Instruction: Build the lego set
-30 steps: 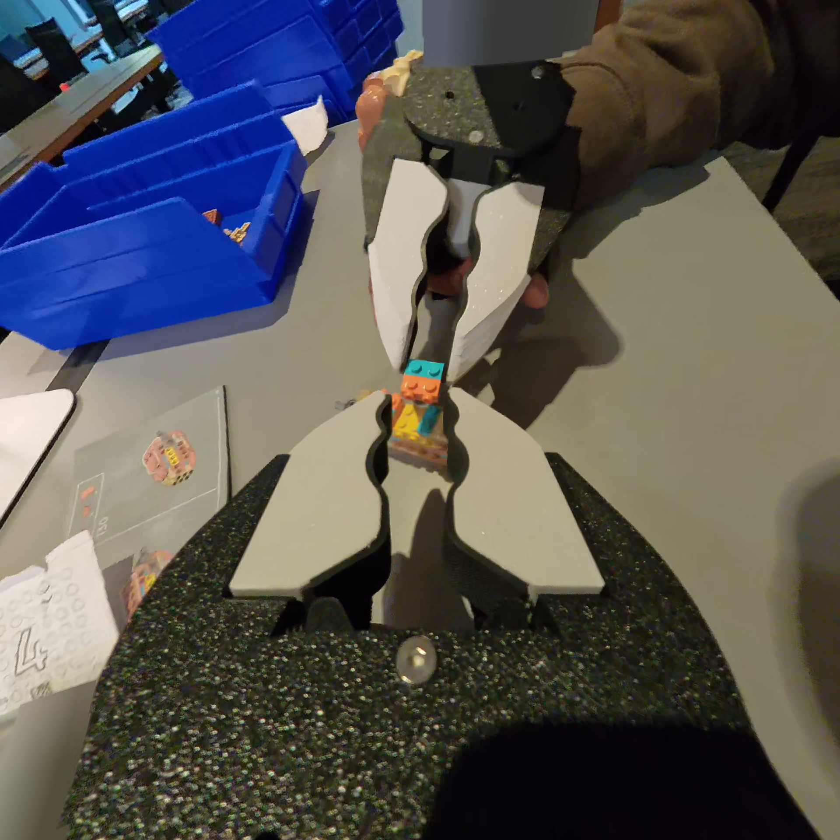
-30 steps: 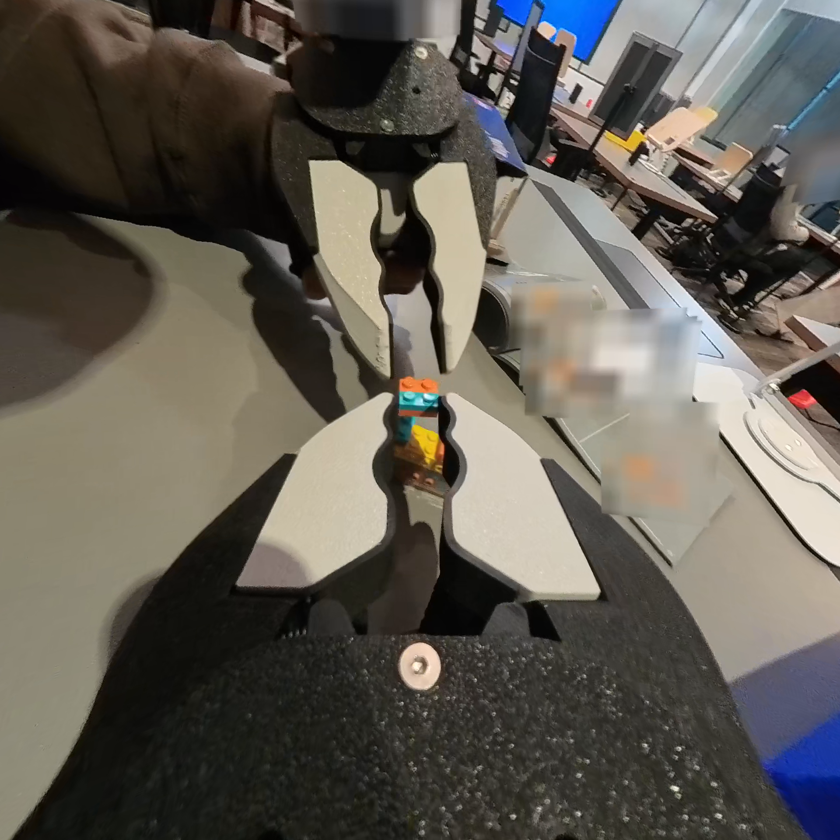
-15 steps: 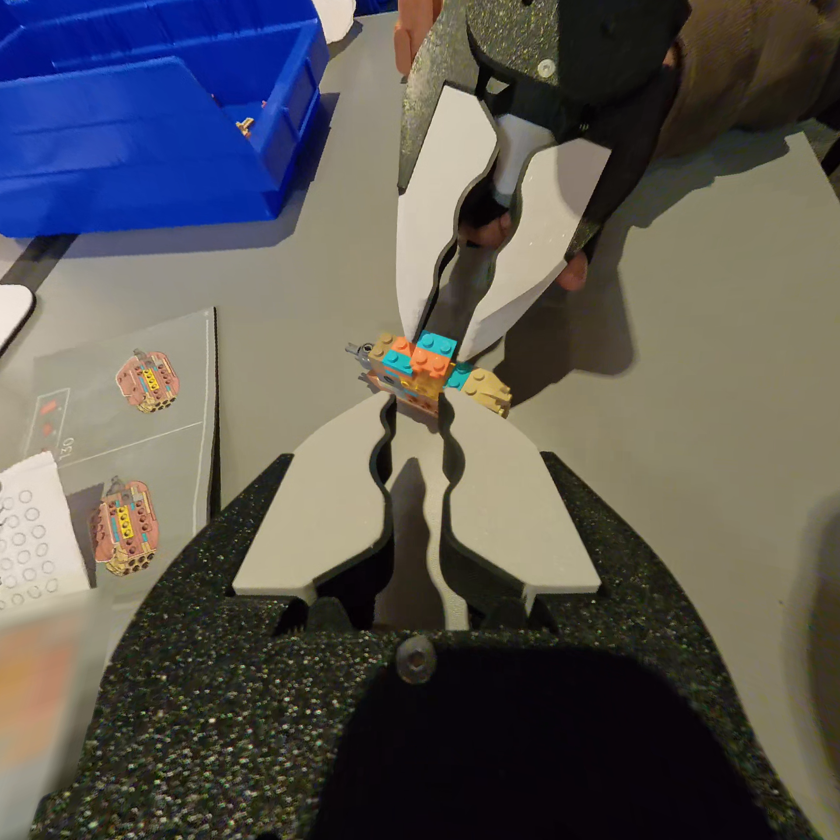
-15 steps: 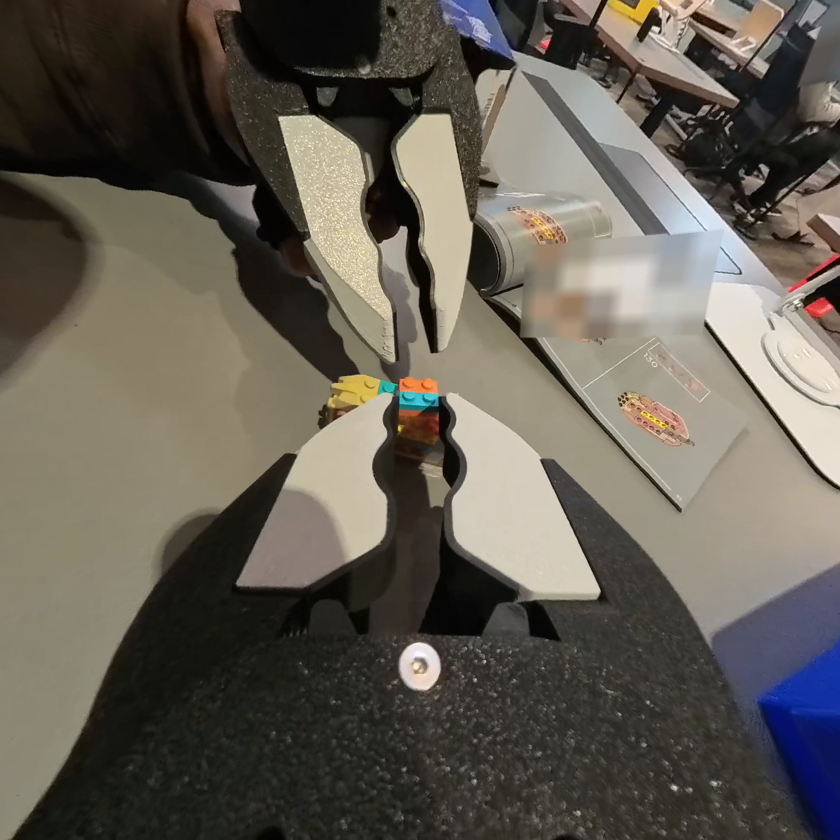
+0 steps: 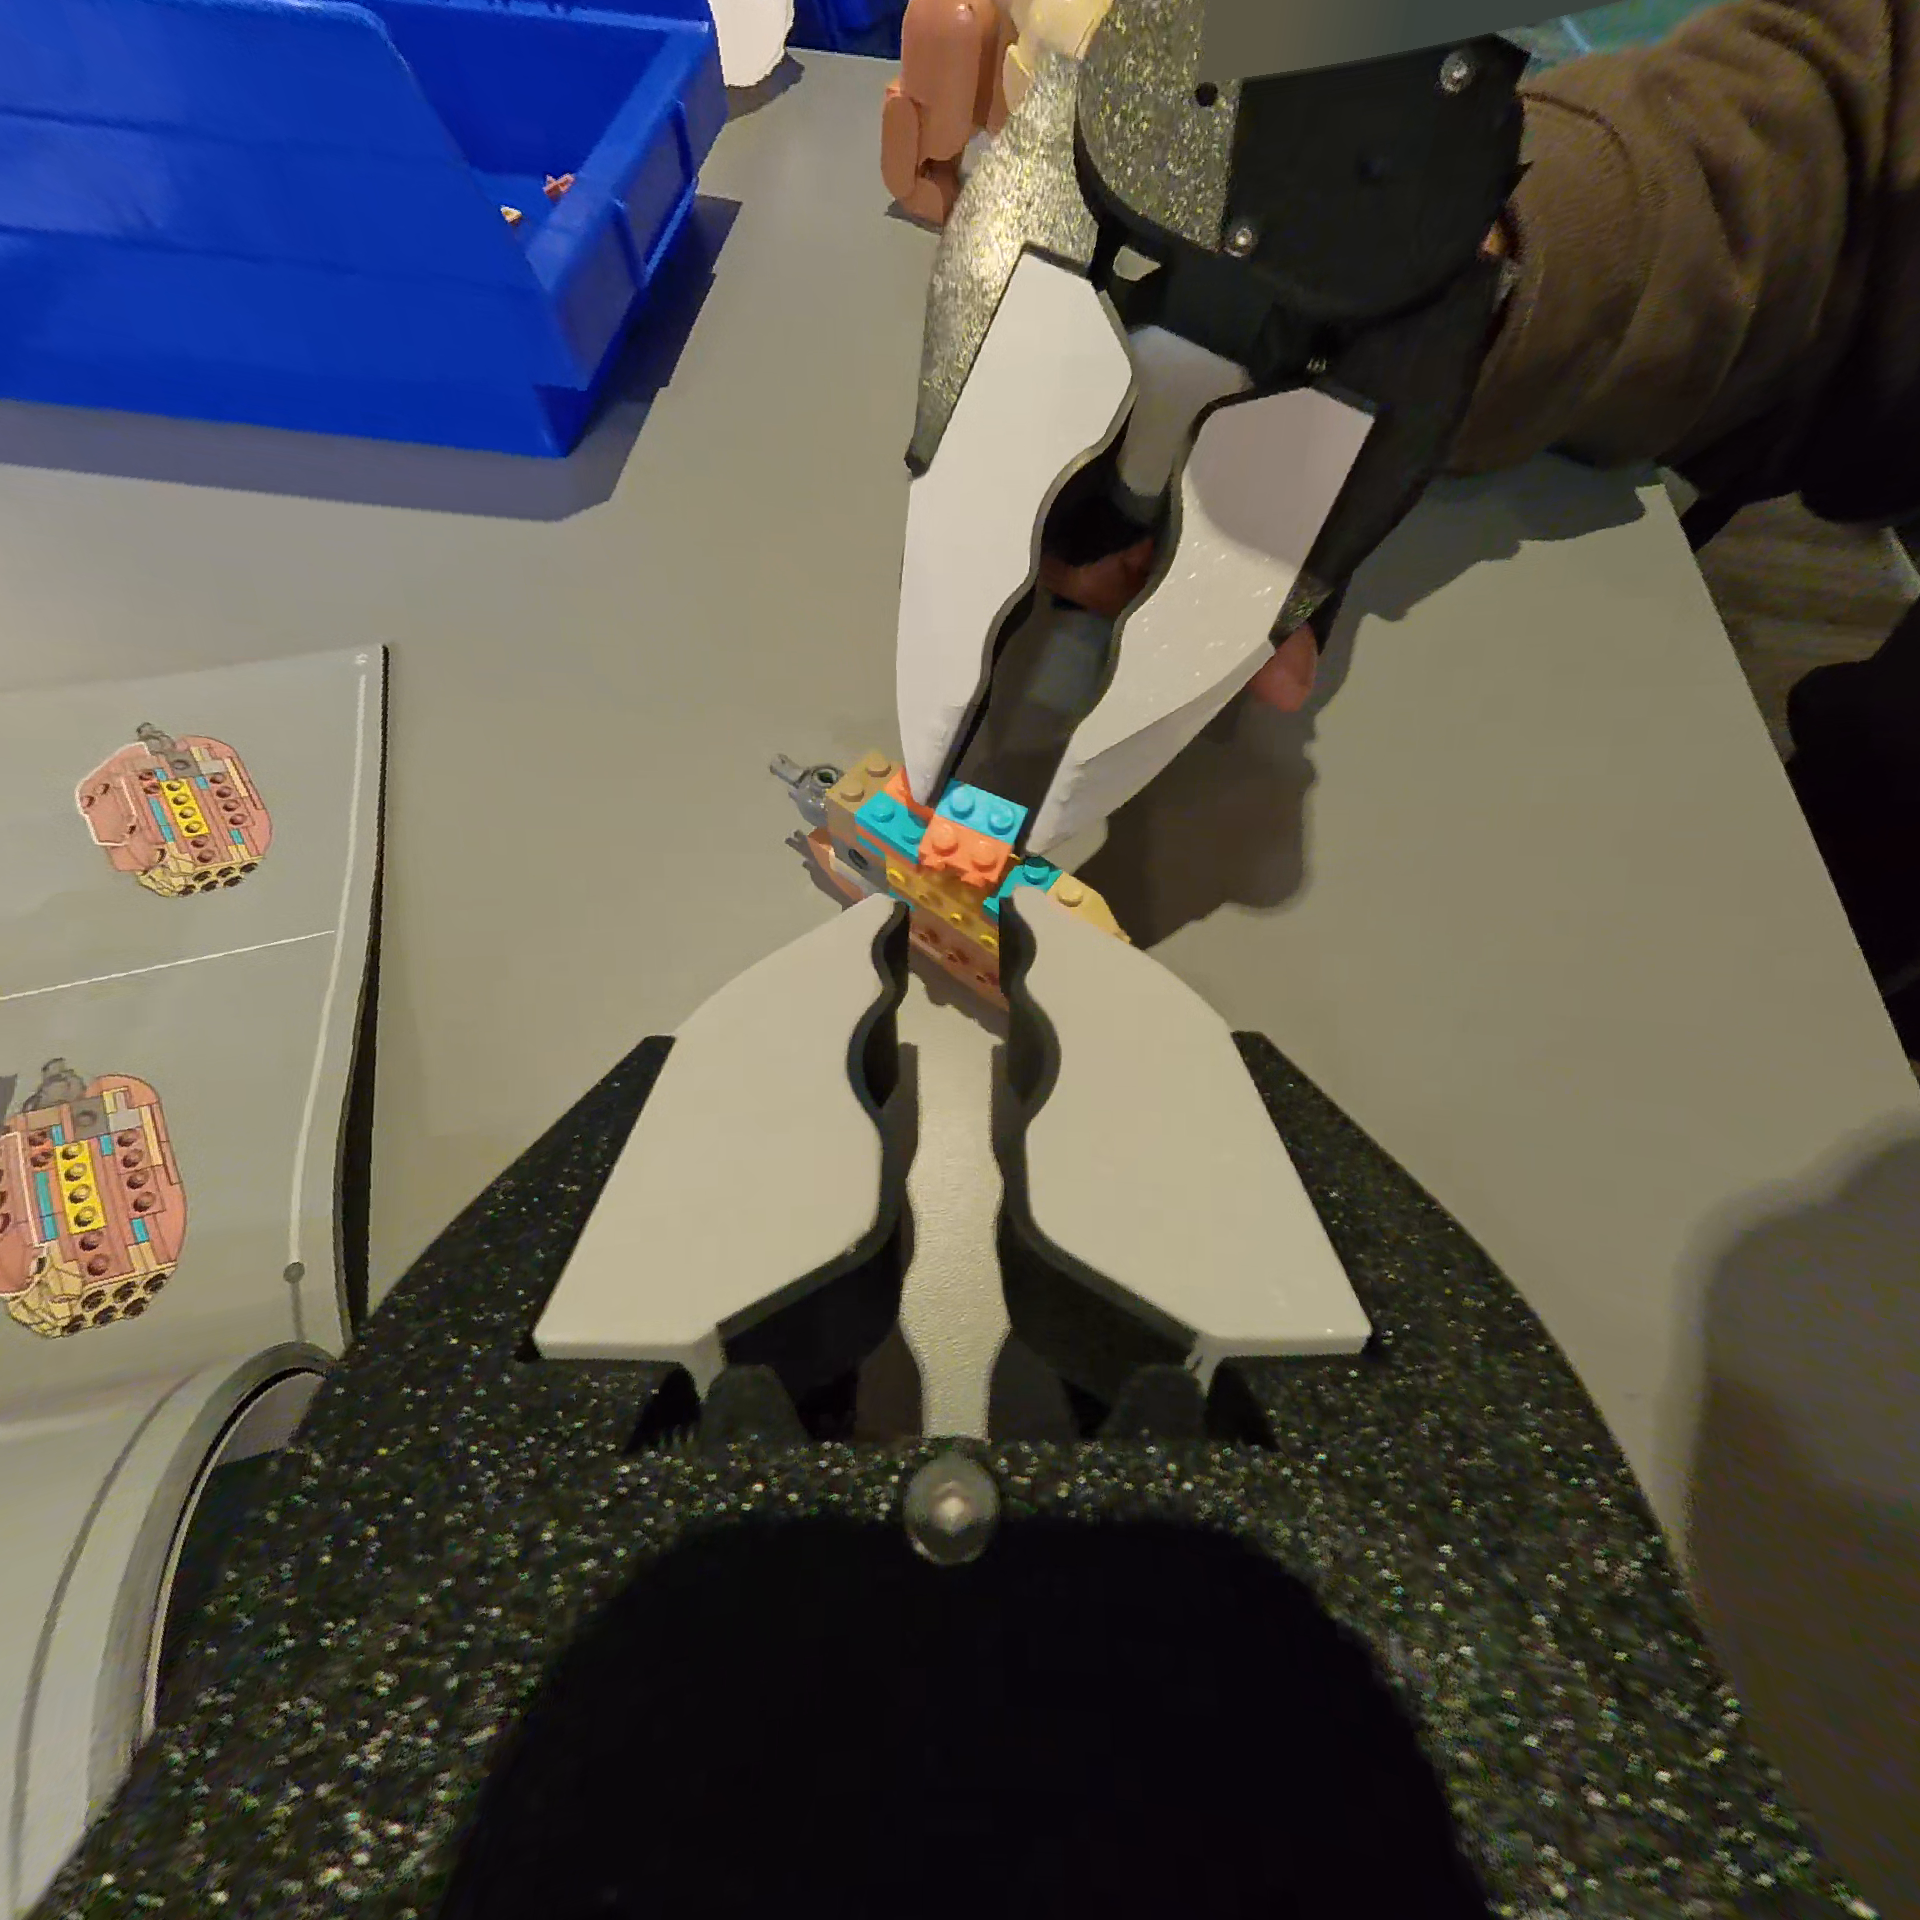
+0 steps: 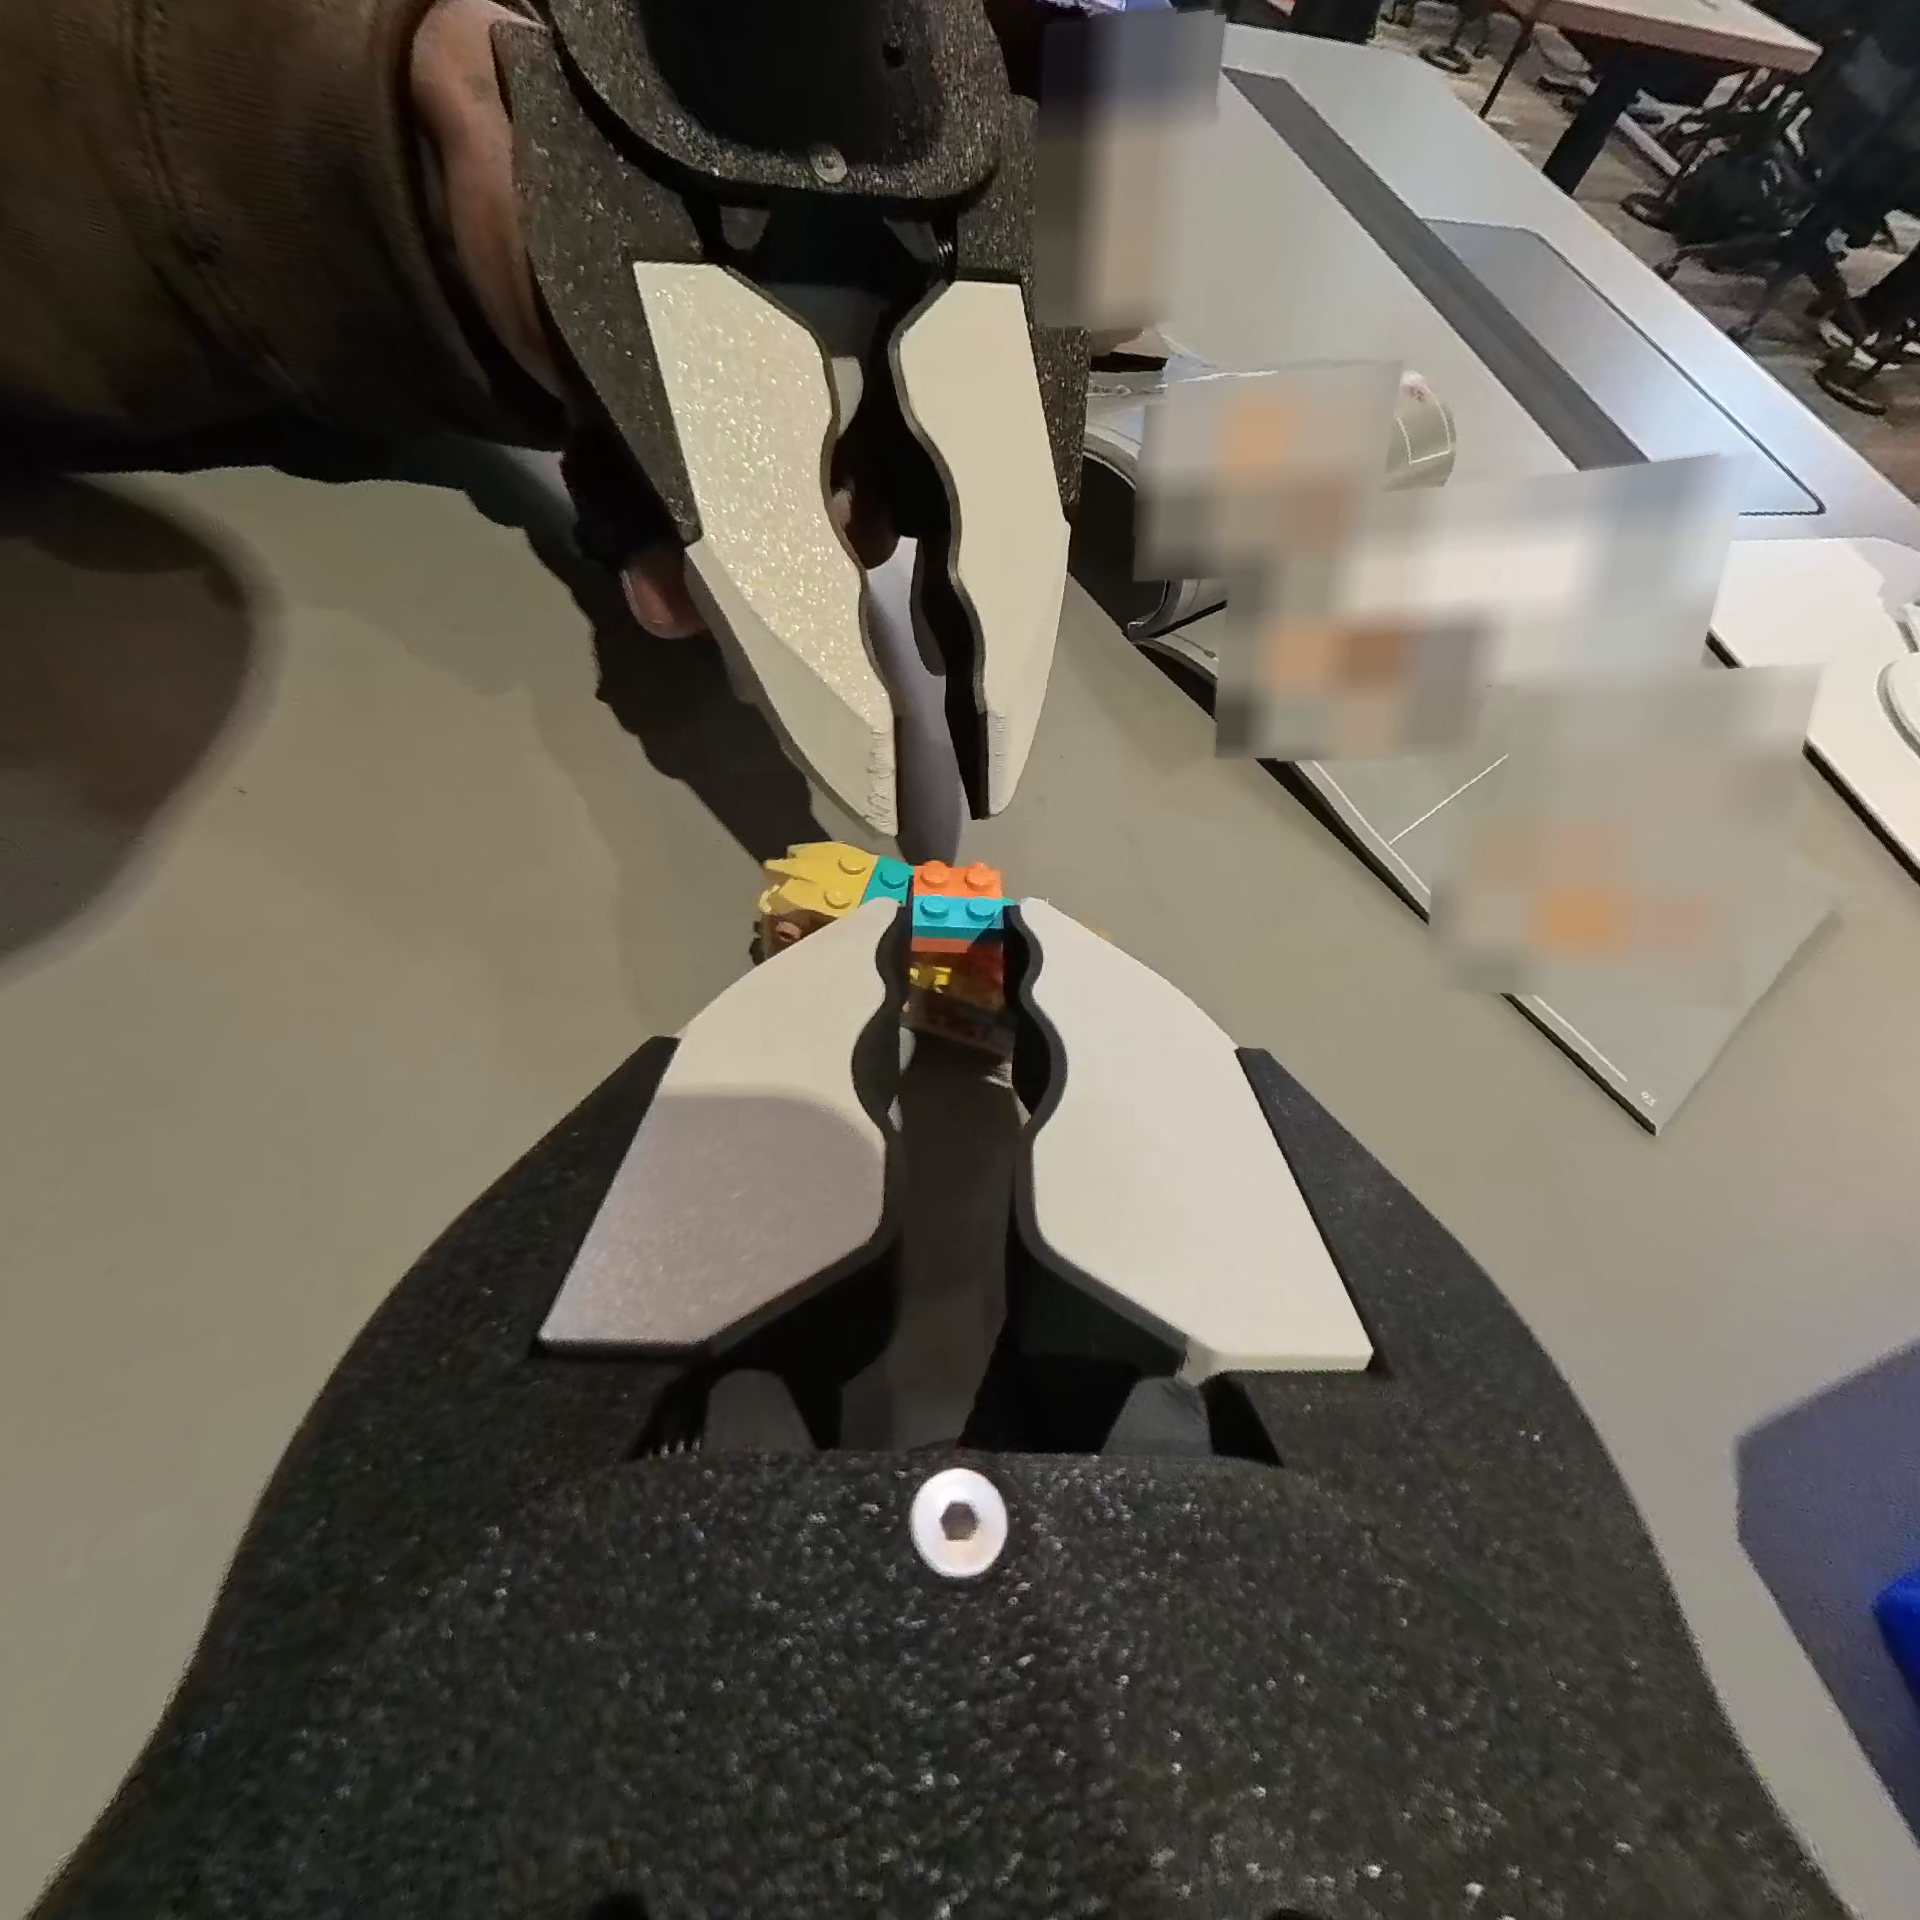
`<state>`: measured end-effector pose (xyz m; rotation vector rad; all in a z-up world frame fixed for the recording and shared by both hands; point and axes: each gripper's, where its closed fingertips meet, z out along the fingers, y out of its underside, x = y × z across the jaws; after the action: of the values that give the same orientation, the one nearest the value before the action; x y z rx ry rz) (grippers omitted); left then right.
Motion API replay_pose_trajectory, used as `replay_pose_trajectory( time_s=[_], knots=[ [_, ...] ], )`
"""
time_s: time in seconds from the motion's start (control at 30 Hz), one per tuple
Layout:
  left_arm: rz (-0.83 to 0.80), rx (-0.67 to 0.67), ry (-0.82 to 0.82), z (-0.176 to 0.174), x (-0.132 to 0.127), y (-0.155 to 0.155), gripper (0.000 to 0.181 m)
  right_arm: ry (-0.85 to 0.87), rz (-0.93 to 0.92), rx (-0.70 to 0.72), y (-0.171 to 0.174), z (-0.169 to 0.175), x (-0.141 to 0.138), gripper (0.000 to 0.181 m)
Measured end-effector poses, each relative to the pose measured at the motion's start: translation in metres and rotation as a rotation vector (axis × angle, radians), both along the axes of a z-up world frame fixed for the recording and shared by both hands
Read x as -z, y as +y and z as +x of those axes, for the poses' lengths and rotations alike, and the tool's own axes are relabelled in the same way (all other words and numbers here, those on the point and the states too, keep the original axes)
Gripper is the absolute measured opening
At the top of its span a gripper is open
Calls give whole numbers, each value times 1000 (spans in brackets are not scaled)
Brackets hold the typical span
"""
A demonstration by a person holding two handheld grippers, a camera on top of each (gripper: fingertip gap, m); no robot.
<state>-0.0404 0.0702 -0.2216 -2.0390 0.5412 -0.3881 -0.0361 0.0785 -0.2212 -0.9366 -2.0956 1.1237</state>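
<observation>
Both claws meet mid-frame: left claw [image 5: 951,914] nearly closed on the model [image 5: 940,883], right claw [image 6: 956,920] pinching its top bricks. Next, I judge: press them home squarely.

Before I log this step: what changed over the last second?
The lego model, held upright a second ago, has been tipped to lie flat on the table. Both the left gripper and right gripper stayed shut on it. The instruction booklet and blue bin stayed put.
</observation>
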Motion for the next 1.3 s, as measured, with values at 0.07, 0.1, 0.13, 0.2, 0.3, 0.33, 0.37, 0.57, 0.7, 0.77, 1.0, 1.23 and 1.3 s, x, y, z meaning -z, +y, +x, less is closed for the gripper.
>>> replay_pose_trajectory(
  time_s=[0.07, 0.1, 0.13, 0.2, 0.3, 0.33, 0.37, 0.57, 0.7, 0.77, 1.0, 1.23, 1.3],
  knots=[
    [-5, -5, -7, 0, 0, 0, 16, -11, -10, 15, 0, 0, 0, 16],
    [-7, -6, -9, -1, 0, 0, 16, -17, -16, 24, 0, 0, 0, 16],
    [-10, -7, -8, -1, 1, 0, 16, -24, -23, 34, 0, 0, 1, 16],
    [-15, -3, -8, 0, 2, 0, 16, -36, -36, 47, 0, 0, 1, 16],
    [-22, 2, -13, 2, 3, 0, 16, -43, -40, 41, -4, 2, 1, 17],
    [-24, 4, -18, 3, 3, 0, 15, -42, -38, 40, -5, 2, 1, 17],
    [-24, 3, -25, 3, 2, 0, 15, -43, -37, 40, -6, 2, 1, 17],
    [-36, 11, -53, 4, 2, -2, 15, -40, -19, 31, -8, 4, 1, 18],
    [-45, 19, -71, 5, 3, -2, 14, -34, 4, 32, -8, 4, 3, 19],
    [-46, 19, -71, 5, 3, -2, 14, -27, 19, 33, -7, 4, 3, 20],
    [-48, 25, -86, 7, 2, -3, 14, 18, 62, 42, -1, 3, -4, 23],
    [-64, 35, -129, 11, -1, -4, 14, 32, 91, 16, 0, 6, -5, 24],
    [-63, 30, -129, 10, -1, -3, 14, 56, 126, 16, -1, 5, -5, 23]
  ],
)
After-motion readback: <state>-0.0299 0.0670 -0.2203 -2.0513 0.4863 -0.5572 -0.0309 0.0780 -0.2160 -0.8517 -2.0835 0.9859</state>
